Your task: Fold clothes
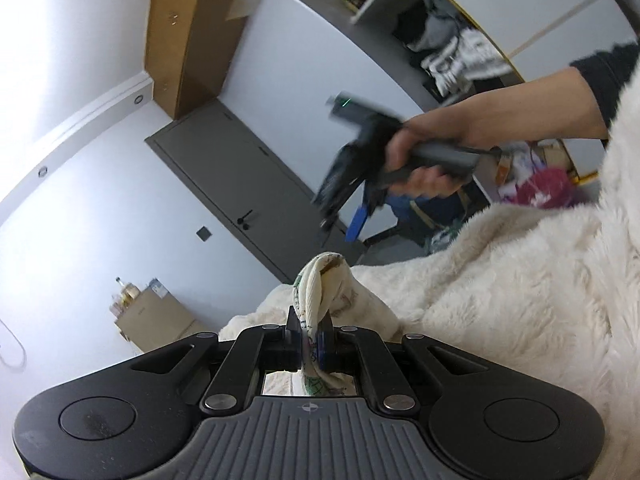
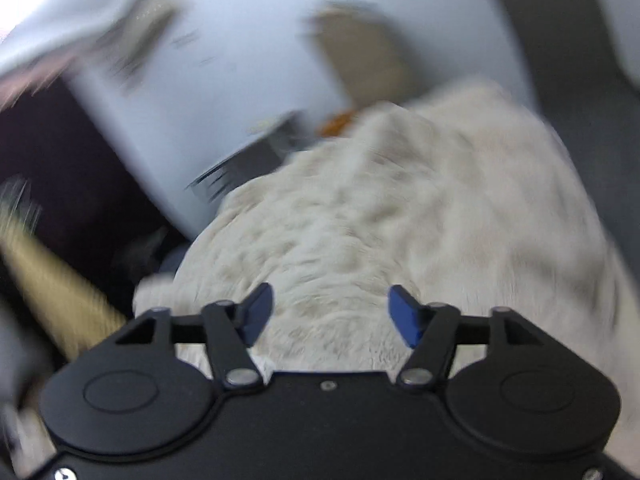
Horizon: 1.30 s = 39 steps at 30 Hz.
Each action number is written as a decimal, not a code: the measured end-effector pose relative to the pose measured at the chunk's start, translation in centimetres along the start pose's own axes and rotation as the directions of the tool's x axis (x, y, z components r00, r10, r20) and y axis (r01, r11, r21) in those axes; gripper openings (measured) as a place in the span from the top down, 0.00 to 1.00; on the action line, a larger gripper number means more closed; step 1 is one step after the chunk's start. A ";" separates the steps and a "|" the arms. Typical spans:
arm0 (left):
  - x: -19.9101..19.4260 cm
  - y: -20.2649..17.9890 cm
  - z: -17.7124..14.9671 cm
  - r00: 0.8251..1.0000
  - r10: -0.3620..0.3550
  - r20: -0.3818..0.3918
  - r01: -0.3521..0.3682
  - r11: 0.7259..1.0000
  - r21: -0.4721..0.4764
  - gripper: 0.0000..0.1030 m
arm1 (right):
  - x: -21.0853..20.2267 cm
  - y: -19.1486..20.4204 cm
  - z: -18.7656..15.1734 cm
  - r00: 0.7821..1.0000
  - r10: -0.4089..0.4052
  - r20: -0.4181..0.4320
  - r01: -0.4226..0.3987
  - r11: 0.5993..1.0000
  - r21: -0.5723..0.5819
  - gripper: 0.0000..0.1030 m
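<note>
Nearest the left wrist lens, the left claw [image 1: 311, 334] is pinched tight on a bunched edge of a cream printed garment [image 1: 320, 292], whose cloth rises as a twisted rope just ahead of the pads and trails off to the right onto the fluffy white blanket [image 1: 500, 280]. It looks light, thin and limp, likely to sag and twist unless spread, so a second hold belongs on a free corner or hem apart from this pinch. Up and to the right, well clear of the cloth, a hand [image 1: 424, 160] carries the right claw [image 1: 344, 216], blurred. From the right wrist view, that right claw [image 2: 332, 314] stands wide with nothing between its blue pads [image 2: 404, 316]; only the blanket [image 2: 400, 208] lies ahead of it, and the garment does not show here.
</note>
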<state>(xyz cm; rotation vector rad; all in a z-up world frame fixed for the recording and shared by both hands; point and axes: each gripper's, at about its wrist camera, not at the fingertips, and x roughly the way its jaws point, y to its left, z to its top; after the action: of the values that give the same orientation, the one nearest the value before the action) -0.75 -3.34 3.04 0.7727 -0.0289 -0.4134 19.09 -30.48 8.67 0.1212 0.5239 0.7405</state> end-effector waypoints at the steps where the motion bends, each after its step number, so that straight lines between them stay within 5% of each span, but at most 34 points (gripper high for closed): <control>1: -0.4 0.3 -0.1 1.000 -0.001 0.002 0.001 1.000 -0.015 0.96 | -0.8 1.1 -0.3 1.000 0.006 -0.007 -0.007 0.992 -0.128 0.16; 3: -0.8 0.9 -0.3 1.000 -0.001 0.005 0.001 0.999 -0.041 0.96 | -2.0 4.7 -2.5 0.999 0.010 -0.035 -0.025 0.895 -0.446 0.16; 7: -1.5 1.2 -0.4 1.000 -0.003 0.008 0.003 0.998 -0.055 0.96 | -1.0 9.6 -6.4 0.995 0.045 -0.086 -0.092 0.707 -0.702 0.16; 10: -2.0 2.0 -0.9 1.000 -0.016 0.007 0.016 0.998 -0.066 0.96 | 1.0 11.6 -8.2 0.996 0.022 -0.092 -0.086 0.614 -0.785 0.18; 12: -2.3 2.3 -1.1 1.000 -0.028 0.004 0.028 0.996 -0.079 0.96 | 3.4 11.9 -8.5 0.995 0.030 -0.098 -0.096 0.607 -0.789 0.26; 14: -2.5 2.3 -1.3 0.999 -0.042 -0.002 0.041 0.995 -0.093 0.96 | 5.5 11.7 -8.8 0.996 0.032 -0.084 -0.086 0.610 -0.788 0.46; 16: -2.5 1.6 -1.4 0.998 -0.057 -0.013 0.055 0.995 -0.082 0.96 | 6.3 11.9 -9.0 0.995 0.037 -0.088 -0.092 0.610 -0.787 0.87; 17: -2.4 1.1 -1.4 0.998 -0.064 -0.020 0.062 0.995 -0.073 0.95 | 6.4 11.7 -9.0 0.994 0.053 -0.093 -0.106 0.617 -0.780 0.92; 21: -1.8 -1.4 -1.4 0.997 -0.071 -0.040 0.070 0.997 -0.012 0.90 | 6.1 11.1 -9.4 0.996 0.067 -0.052 -0.083 0.626 -0.775 0.95; 23: -1.2 -3.2 -1.3 0.997 -0.070 -0.043 0.072 0.997 0.033 0.77 | 5.7 10.8 -9.4 0.997 0.068 -0.032 -0.068 0.626 -0.777 0.96; 24: -0.7 -4.2 -1.3 0.997 -0.056 -0.044 0.059 0.997 0.058 0.61 | 5.7 10.8 -9.4 0.997 0.067 -0.026 -0.063 0.626 -0.777 0.96; 25: -0.5 -4.6 -1.3 0.998 -0.052 -0.044 0.055 0.996 0.071 0.59 | 5.5 10.9 -9.3 0.998 0.066 -0.023 -0.059 0.627 -0.777 0.96; 27: 0.3 -5.7 -1.4 0.997 -0.063 -0.048 0.068 0.992 0.109 0.61 | 5.0 10.9 -8.9 0.998 0.062 -0.019 -0.054 0.627 -0.777 0.96; 30: 1.0 -5.9 -1.5 0.994 -0.097 -0.050 0.102 0.990 0.095 0.94 | 4.7 11.1 -8.4 0.998 0.054 -0.013 -0.044 0.626 -0.779 0.96; 34: 0.3 -2.8 -1.5 0.995 -0.096 -0.003 0.096 0.995 0.013 0.96 | 4.4 11.2 -7.9 0.999 0.046 0.003 -0.025 0.610 -0.792 0.97; 39: -1.9 6.7 -0.3 0.995 -0.069 0.076 0.083 0.977 -0.196 0.96 | 0.7 12.1 -3.9 0.994 0.105 0.034 -0.034 0.587 -0.809 0.97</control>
<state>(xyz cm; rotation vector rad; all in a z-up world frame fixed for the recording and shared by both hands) -0.06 1.82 7.62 0.5632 -0.0224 -0.5077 10.20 -21.37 8.41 -0.7035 0.0549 0.9909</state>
